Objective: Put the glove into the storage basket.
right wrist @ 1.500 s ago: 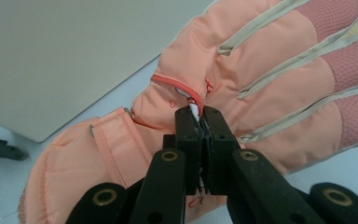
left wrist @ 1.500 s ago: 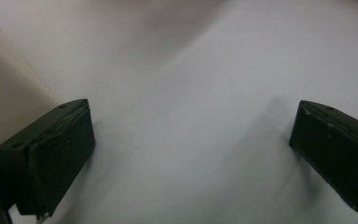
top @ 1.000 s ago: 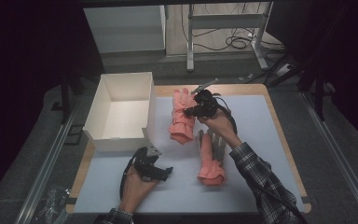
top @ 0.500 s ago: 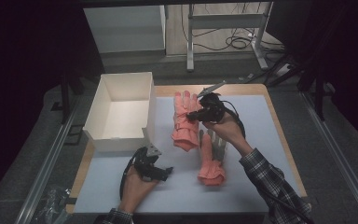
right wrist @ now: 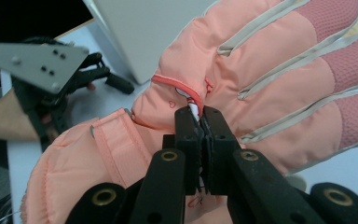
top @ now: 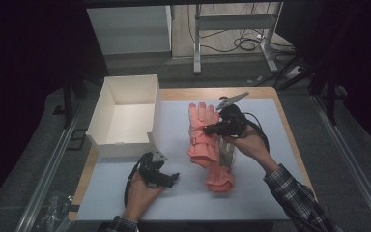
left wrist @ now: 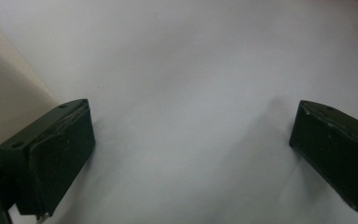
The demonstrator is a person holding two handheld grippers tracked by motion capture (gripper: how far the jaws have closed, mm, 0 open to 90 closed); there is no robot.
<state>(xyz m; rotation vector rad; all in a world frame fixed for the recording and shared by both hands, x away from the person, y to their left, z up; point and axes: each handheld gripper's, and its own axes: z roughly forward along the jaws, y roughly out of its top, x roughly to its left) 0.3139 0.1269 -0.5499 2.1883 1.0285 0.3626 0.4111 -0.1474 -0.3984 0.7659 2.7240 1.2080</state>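
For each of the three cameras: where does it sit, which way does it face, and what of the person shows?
High view: above the person's side, facing forward and down at the table; both forearms, left gripper, right gripper.
Left gripper view: on that gripper, facing bare tabletop; open jaws.
Right gripper view: on that gripper, facing the glove; jaws pinching it.
Shared: high and right views show the glove, white box, left gripper.

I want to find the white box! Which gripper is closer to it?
Left. The left gripper sits on the mat just below the white box's front corner. The right gripper is farther right, shut on the pink glove.
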